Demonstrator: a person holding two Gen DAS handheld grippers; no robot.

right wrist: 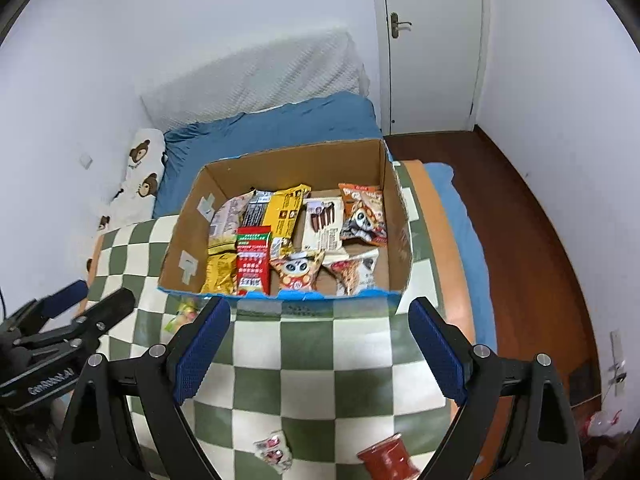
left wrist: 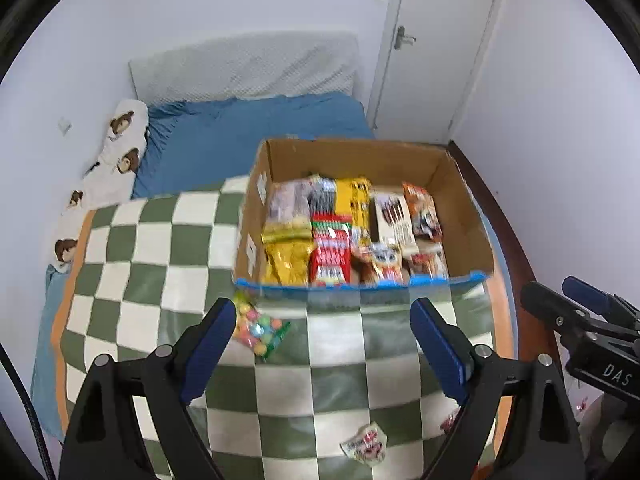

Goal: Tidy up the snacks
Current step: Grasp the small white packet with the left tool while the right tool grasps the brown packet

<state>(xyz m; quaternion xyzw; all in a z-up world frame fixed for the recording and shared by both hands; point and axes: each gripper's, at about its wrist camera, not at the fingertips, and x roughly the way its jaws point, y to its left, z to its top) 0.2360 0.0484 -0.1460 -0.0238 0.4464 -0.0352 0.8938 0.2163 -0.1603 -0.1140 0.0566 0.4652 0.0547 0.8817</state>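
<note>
I'm between picks: most snacks already lie in the box (left wrist: 460, 208) on the bed, and three loose ones wait on the checkered blanket (left wrist: 160, 240). My left tool (left wrist: 322, 344) and right tool (right wrist: 320, 344) both hang spread wide and empty above it. Next I'd drop the left onto the candy bag (left wrist: 260, 330) at 10 o'clock, close against the box front wall, while the white packet (right wrist: 275, 453) and red packet (right wrist: 387, 458) sit near 6 o'clock.

"DAS" on right tongs (left wrist: 580, 300) (partial)
</note>
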